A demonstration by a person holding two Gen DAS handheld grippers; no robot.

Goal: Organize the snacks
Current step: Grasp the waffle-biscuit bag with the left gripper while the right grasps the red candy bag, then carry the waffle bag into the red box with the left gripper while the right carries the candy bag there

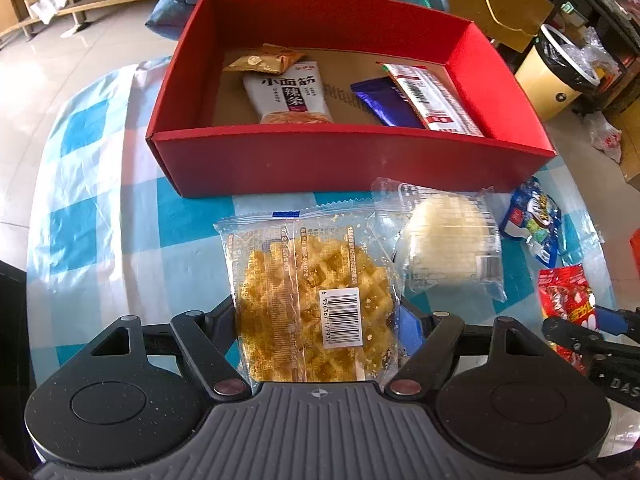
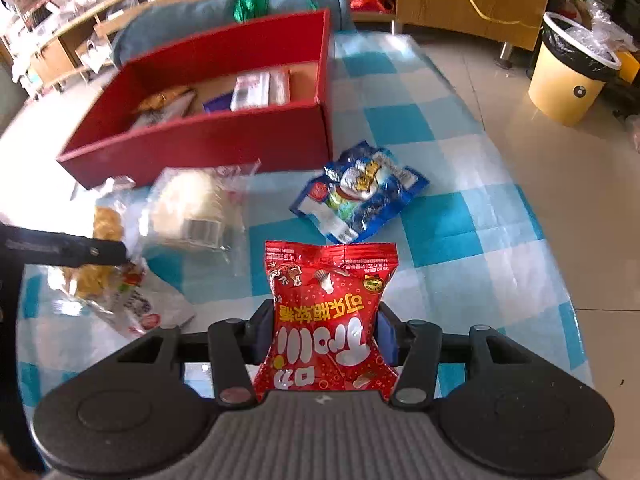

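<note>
Two grabs at once: left tongs clamp the waffle packet, right tongs squeeze the red candy bag, red box just beyond.

Sunlit tiled floor, wooden shelving

Left gripper: black linkage arms with silver and copper-toned pivot pins, two round black side housings, a ribbed grey centre plate bearing a small compass-like mark, blue pads. Right gripper: same build, blue pads.
</note>
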